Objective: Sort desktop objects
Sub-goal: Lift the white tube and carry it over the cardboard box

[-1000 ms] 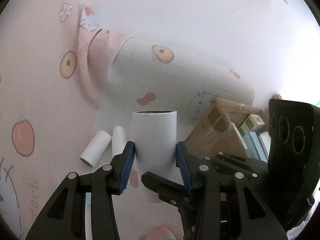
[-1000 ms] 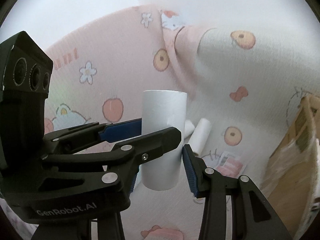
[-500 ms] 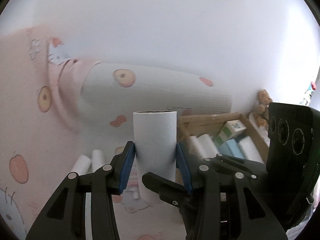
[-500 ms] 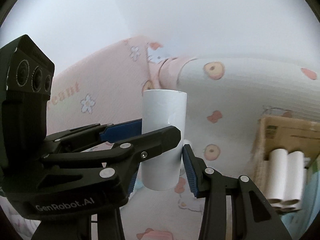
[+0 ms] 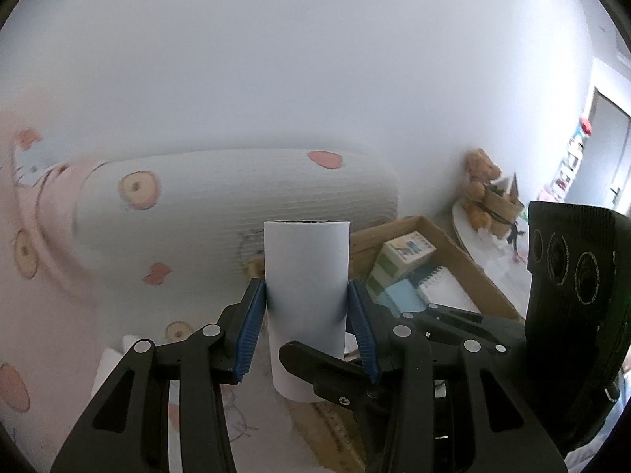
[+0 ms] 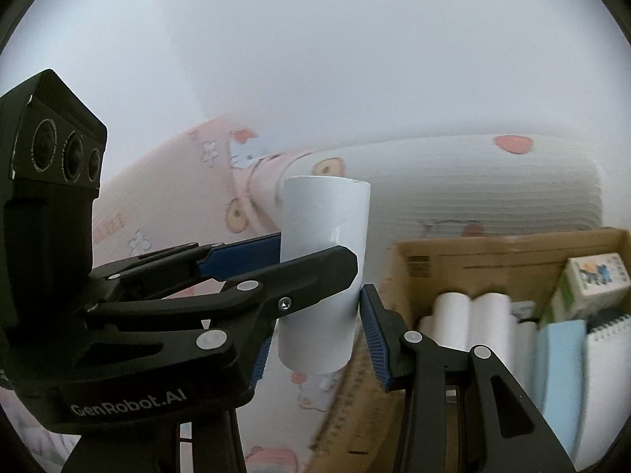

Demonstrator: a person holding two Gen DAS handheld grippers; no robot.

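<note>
One white paper roll (image 5: 307,252) stands upright in the air, gripped from two sides at once. My left gripper (image 5: 305,287) is shut on its lower half, blue pads pressing left and right. A finger (image 5: 315,362) of my right gripper crosses in front of the roll's base. In the right wrist view my right gripper (image 6: 315,327) is shut on the same roll (image 6: 325,213), while the left gripper (image 6: 315,248) clamps it from the left side. An open cardboard box (image 6: 493,252) lies just right of the roll and lower.
The box holds several white rolls (image 6: 473,315), a small printed carton (image 6: 591,276), a blue pad (image 6: 560,354) and a spiral notebook (image 6: 607,354). A rolled-up cartoon mat (image 5: 236,197) lies behind it. A teddy bear (image 5: 479,169) sits far right. A loose roll (image 5: 114,358) lies lower left.
Both grippers have carried the roll up and to the right, from over the pink mat towards the cardboard box. The box's contents have come into view. The grip is unchanged.
</note>
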